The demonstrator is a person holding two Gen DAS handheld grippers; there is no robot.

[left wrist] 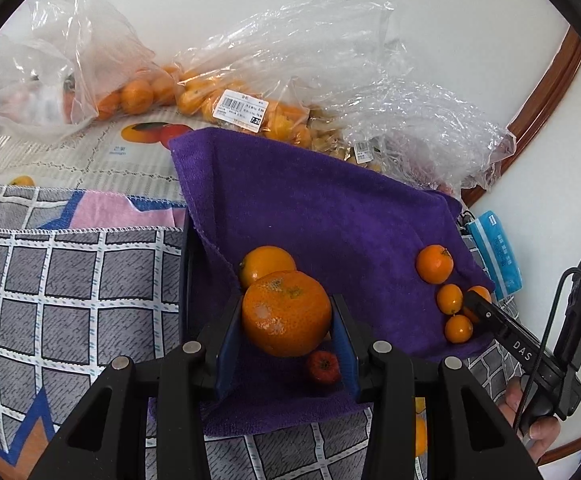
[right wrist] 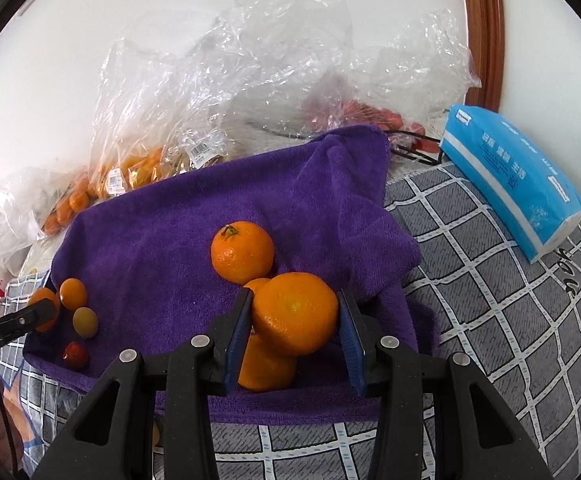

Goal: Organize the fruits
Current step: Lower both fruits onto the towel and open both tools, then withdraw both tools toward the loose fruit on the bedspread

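My left gripper (left wrist: 286, 305) is shut on a large blemished orange (left wrist: 286, 320), held just above a purple towel (left wrist: 330, 208). Another orange (left wrist: 264, 262) lies right behind it, and a small red fruit (left wrist: 322, 366) lies below. My right gripper (right wrist: 295, 296) is shut on a smooth orange (right wrist: 294, 316) over the same purple towel (right wrist: 162, 232). Under it sits one orange (right wrist: 266, 366), and a stemmed orange (right wrist: 242, 252) rests beyond. In the left wrist view, two kumquats (left wrist: 449, 299) lie beside the right gripper's finger (left wrist: 486, 314).
Clear plastic bags of oranges (left wrist: 226, 100) and other fruit (right wrist: 150, 168) crowd the far edge against a white wall. A blue tissue pack (right wrist: 510, 184) lies at the right on the grey checked cloth (right wrist: 490, 300). A hand (left wrist: 530, 420) grips the right handle.
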